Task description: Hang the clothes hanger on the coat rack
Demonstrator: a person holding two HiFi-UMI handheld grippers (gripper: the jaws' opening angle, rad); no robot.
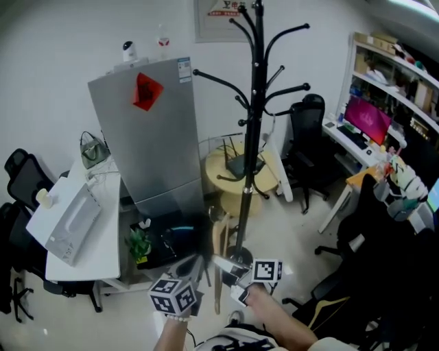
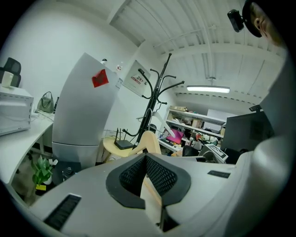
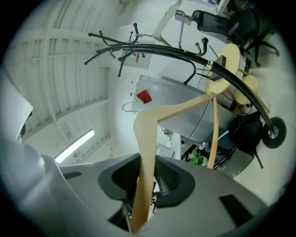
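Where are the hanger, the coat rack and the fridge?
hanger [image 3: 145,124], right gripper view, its bend.
coat rack [image 1: 252,137], head view, its pole.
fridge [image 1: 158,144], head view, its door.

Black coat rack [image 1: 254,123]; pale wooden hanger [image 3: 145,152]; silver fridge [image 1: 158,158], red sticker [image 1: 146,91].

Left tongs [image 2: 147,159] and right tongs [image 3: 147,159] are clamped.

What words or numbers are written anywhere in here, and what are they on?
Nothing here reads clearly.
Wall poster: red print, too blurred to read.
Sticker on the fridge: too small to read.
Red paper on the fridge: no letters can be made out.
Marker cube: black-and-white squares, no words.
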